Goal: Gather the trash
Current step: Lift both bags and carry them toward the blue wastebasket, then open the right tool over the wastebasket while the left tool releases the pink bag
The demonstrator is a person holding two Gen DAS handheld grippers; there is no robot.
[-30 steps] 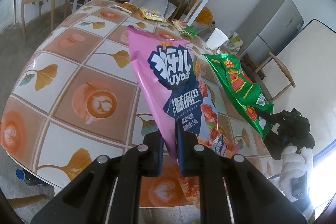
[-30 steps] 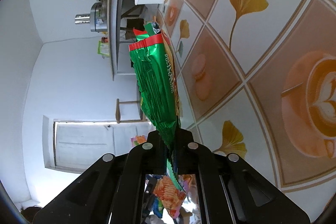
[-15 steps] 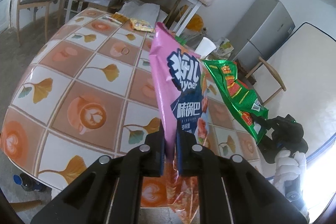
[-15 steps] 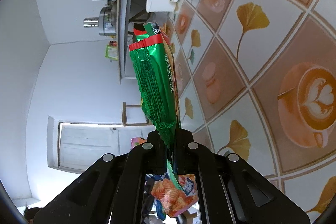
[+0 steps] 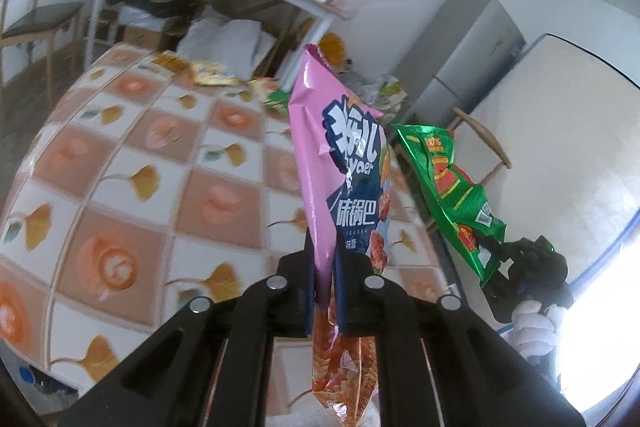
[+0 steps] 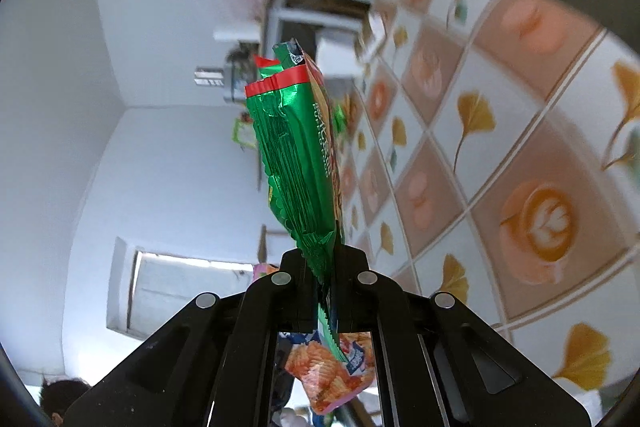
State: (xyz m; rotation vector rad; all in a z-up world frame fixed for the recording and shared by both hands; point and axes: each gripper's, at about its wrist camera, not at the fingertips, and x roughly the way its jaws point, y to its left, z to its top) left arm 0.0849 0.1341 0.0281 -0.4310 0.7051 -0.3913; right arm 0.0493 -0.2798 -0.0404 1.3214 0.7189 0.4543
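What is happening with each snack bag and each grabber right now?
Pink foil snack bag: lifted off the table, pinched.
Green foil snack bag: lifted, crumpled, pinched.
Left gripper: shut on the pink bag.
Right gripper: shut on the green bag.
Yellow wrappers: lying on the patterned tablecloth.

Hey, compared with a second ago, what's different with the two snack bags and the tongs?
Both bags have been lifted higher off the patterned table, which now sits lower and further off in both views. Nothing was picked up or released: the left tongs stay clamped on the pink bag, the right tongs on the green bag. The wrappers at the table's far end lie as before.
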